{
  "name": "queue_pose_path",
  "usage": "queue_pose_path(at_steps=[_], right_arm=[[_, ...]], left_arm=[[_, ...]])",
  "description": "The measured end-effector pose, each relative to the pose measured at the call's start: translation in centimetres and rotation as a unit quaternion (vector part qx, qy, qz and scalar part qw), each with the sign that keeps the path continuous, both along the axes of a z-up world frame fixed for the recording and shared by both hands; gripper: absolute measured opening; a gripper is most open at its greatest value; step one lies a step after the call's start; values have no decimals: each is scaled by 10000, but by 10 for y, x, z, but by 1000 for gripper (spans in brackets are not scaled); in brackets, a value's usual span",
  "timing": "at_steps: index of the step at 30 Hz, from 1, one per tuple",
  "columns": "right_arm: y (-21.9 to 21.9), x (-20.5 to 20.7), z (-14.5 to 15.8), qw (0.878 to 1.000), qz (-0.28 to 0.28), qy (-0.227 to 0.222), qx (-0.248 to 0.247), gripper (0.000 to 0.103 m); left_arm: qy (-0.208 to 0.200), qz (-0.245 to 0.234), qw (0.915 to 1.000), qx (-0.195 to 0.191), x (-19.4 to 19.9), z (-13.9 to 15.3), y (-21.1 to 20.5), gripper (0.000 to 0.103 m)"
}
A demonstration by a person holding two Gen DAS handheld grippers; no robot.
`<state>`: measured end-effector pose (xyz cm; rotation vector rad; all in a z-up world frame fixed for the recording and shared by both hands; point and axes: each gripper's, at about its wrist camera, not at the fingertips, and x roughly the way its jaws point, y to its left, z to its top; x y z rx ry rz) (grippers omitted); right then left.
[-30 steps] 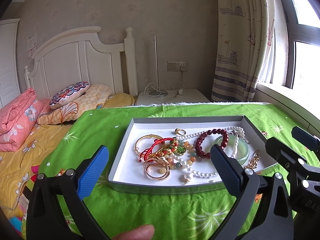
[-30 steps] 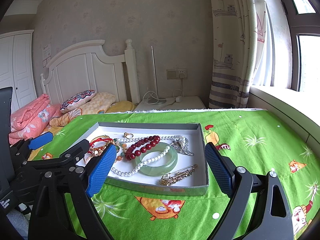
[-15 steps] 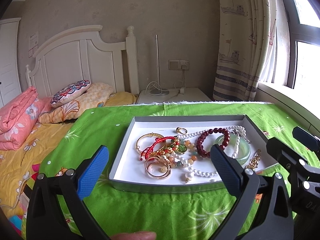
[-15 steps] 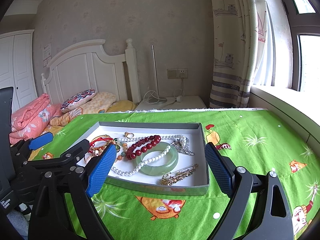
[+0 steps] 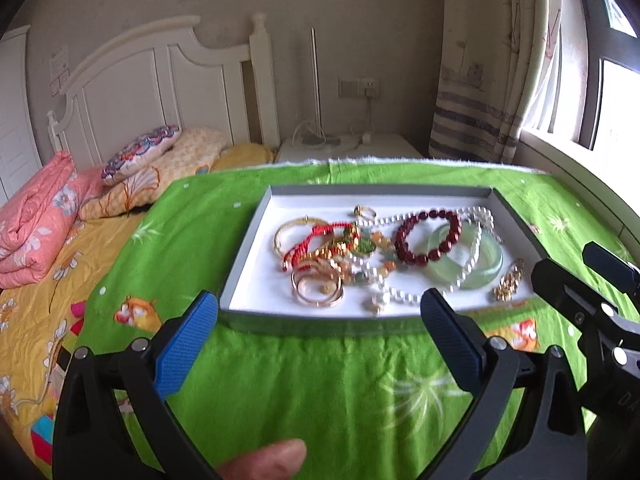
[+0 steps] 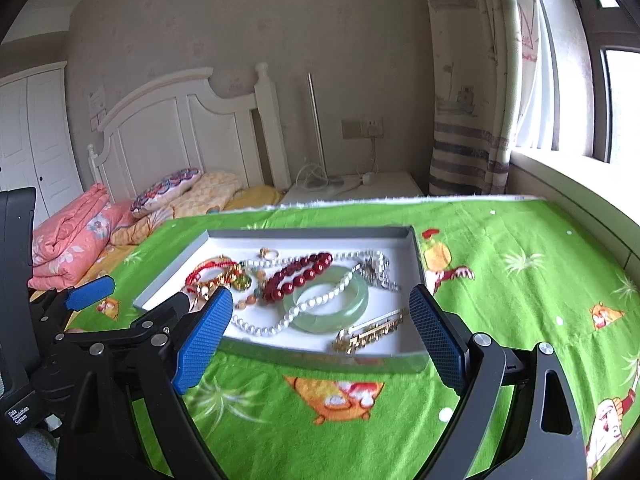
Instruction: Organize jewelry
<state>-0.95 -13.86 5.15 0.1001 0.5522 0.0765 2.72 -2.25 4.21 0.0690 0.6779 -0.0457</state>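
Observation:
A shallow grey tray (image 5: 256,232) (image 6: 168,280) with a white floor lies on the green cloth and holds tangled jewelry. In it are a dark red bead bracelet (image 5: 428,236) (image 6: 300,276), a pale green jade bangle (image 5: 480,264) (image 6: 352,304), a pearl strand (image 5: 468,268) (image 6: 320,304), gold bangles (image 5: 316,288), a red cord bracelet (image 5: 308,240) and a gold clip (image 5: 508,280) (image 6: 368,330). My left gripper (image 5: 320,344) is open and empty just before the tray's near edge. My right gripper (image 6: 320,340) is open and empty at the tray's near right corner.
The green patterned cloth (image 5: 320,380) covers the table. A bed with a pink quilt (image 5: 36,220) and pillows (image 5: 152,160) lies to the left. A white nightstand (image 5: 348,148) stands behind, and a curtain and window (image 5: 560,80) are on the right.
Both grippers have moved a little forward and down toward the tray, which now looks larger. Both stay open and empty. The jewelry has not moved.

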Motion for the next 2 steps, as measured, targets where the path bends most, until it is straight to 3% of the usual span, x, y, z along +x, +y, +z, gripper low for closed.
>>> queue_pose_path(at_steps=[2], right_arm=[[3, -1, -6, 9986, -48, 519, -98, 87]], left_arm=[[302, 47, 9995, 92, -5, -8, 6, 101]])
